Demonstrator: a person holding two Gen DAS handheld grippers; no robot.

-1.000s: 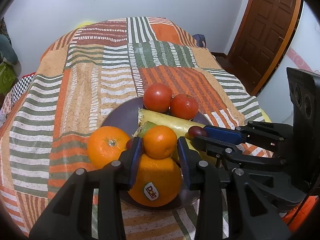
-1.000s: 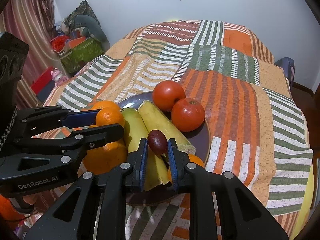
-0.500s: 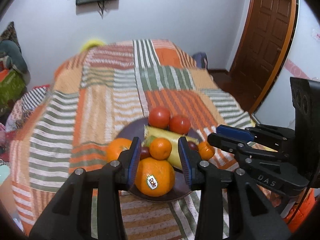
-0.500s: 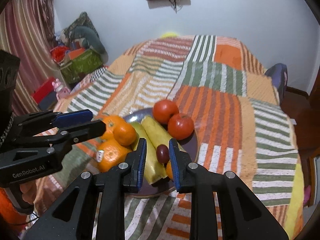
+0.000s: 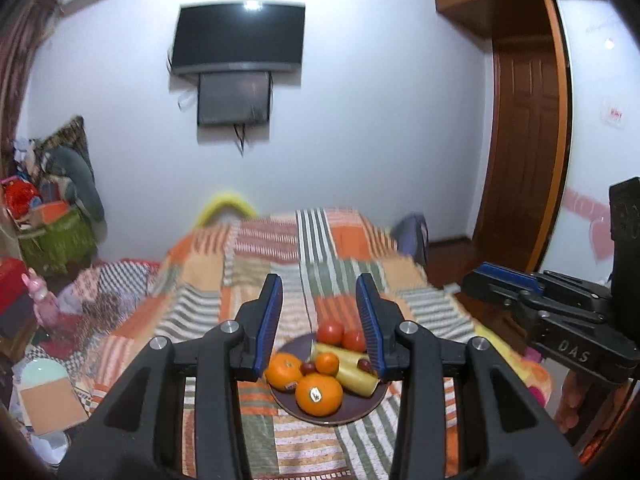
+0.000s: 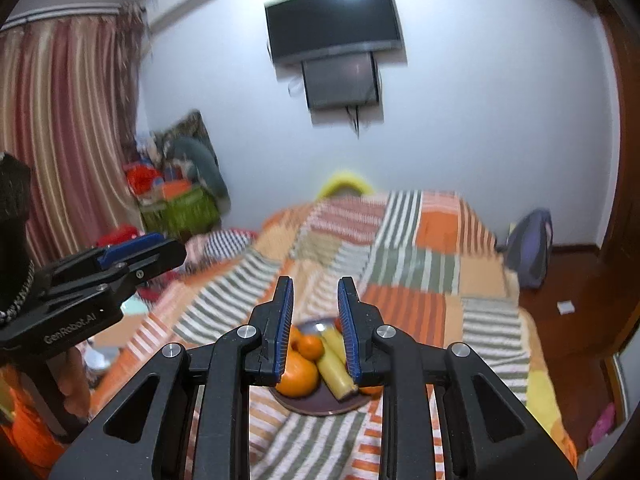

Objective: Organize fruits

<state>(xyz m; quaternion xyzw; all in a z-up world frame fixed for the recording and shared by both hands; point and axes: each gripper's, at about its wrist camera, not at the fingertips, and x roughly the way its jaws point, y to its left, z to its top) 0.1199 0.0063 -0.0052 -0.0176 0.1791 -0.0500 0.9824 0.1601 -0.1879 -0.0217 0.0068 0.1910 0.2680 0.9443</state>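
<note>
A dark round plate [image 5: 308, 415] sits on the striped bedspread and holds the fruit: a large orange with a sticker [image 5: 319, 395], two smaller oranges [image 5: 283, 370], two red tomatoes [image 5: 330, 332], yellow bananas [image 5: 354, 374] and dark plums [image 5: 307, 368]. My left gripper [image 5: 319, 304] is open and empty, well back from and above the plate. My right gripper [image 6: 314, 300] is open and empty, also far back; the plate [image 6: 316, 404] and oranges [image 6: 298, 374] show between its fingers. Each gripper appears at the side of the other's view.
The patchwork bedspread [image 5: 280, 264] covers the bed up to the white wall with a mounted TV [image 5: 238, 38]. A wooden door [image 5: 524, 148] is at the right. Clutter and a green basket [image 6: 176, 208] lie at the left by the curtain [image 6: 60, 128].
Both grippers have pulled back and up from the plate. The right gripper let go of the dark plum, which now lies on the plate. The fruit looks much smaller.
</note>
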